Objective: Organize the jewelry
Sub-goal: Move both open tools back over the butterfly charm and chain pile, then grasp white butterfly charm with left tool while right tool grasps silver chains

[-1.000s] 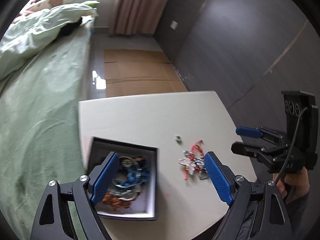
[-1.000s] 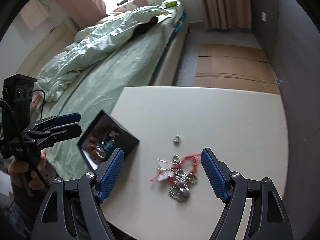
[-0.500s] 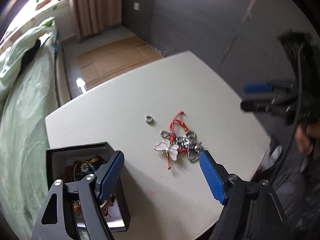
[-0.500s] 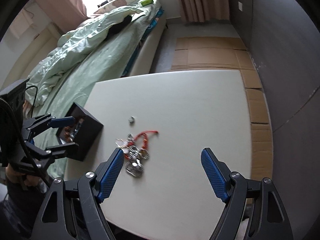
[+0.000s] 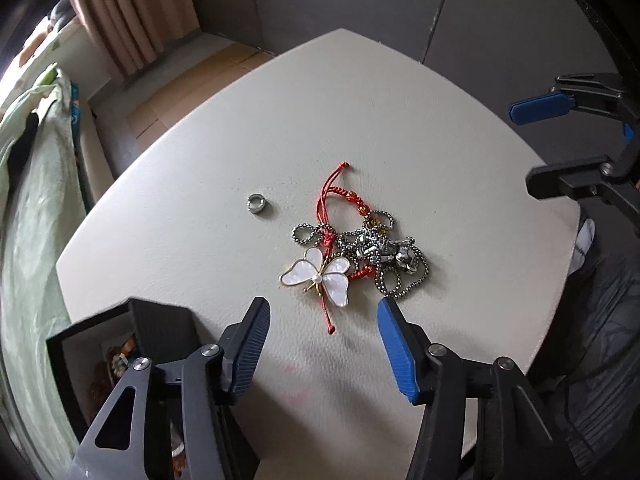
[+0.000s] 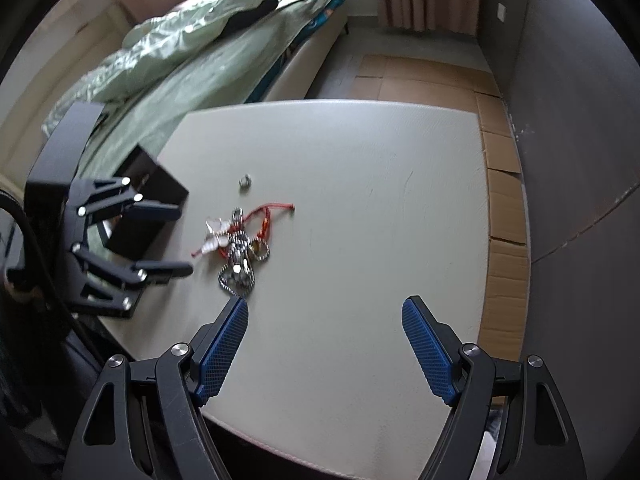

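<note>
Left gripper (image 5: 322, 312): fingers spread wide, holding nothing, blue ribbed pads facing inward, poised over the near part of the tabletop (image 5: 400, 128). Right gripper (image 6: 325, 314): fingers likewise wide and empty, over bare surface, with the jewelry off to its left.

Tabletop: pale cream, matte, faintly grained like leatherette, with rounded corners. An open black box (image 5: 160, 328) sits at its near-left corner in the left view, square and stiff-walled, with small coloured pieces dimly visible inside.

Just beyond the left fingertips lies the jewelry tangle. Nearest is a butterfly brooch (image 5: 318, 275), with pearly white wings, a gold rim and a small pearl at its centre. Touching it are a red cord (image 5: 330, 188), knotted and carrying orange beads, and a silver ball chain (image 5: 384, 256) heaped with shiny metal charms. A small silver ring (image 5: 256, 203) lies apart, to the left of the cord's far end.

Beyond the tabletop: flattened brown cardboard (image 6: 432, 76) on the floor, dark grey wall panels, pink-beige curtains (image 5: 132, 20), and a bed (image 6: 192, 64) with rumpled pale green bedding.
</note>
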The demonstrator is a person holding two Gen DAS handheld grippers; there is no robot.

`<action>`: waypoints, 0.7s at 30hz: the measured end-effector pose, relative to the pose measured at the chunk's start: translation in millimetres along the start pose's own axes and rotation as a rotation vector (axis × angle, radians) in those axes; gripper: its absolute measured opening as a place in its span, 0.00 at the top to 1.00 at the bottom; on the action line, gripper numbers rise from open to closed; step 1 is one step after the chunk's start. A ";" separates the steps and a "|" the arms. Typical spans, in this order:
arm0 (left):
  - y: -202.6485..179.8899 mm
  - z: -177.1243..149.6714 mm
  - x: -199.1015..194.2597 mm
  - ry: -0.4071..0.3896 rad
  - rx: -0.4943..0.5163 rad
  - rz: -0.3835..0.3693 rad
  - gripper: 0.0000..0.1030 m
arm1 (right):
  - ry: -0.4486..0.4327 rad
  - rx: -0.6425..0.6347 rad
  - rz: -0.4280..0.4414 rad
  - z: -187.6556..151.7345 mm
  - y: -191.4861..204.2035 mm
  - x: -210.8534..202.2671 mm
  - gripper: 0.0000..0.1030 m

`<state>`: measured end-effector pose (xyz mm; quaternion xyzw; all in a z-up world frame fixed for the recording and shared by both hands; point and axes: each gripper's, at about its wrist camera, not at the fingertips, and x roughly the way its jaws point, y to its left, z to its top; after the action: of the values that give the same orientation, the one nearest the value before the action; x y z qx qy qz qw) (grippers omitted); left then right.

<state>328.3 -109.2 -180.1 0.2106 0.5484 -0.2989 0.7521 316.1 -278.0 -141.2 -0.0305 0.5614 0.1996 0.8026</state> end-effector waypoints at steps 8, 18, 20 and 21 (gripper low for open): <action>1.4 6.4 11.7 0.023 0.038 0.003 0.47 | 0.035 -0.036 -0.001 -3.4 1.7 8.5 0.23; 7.9 15.5 16.9 0.001 0.039 0.009 0.56 | 0.052 -0.035 -0.018 -2.9 -0.9 14.8 0.23; 7.5 15.4 16.5 -0.007 0.035 0.007 0.58 | 0.054 -0.036 -0.018 -2.6 -0.1 15.6 0.23; 7.1 15.4 16.6 -0.011 0.032 0.007 0.58 | 0.055 -0.036 -0.018 -2.5 0.5 15.8 0.23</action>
<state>347.5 -117.6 -191.2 0.2229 0.5387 -0.3061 0.7526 318.3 -273.6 -156.5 -0.0556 0.5793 0.2015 0.7878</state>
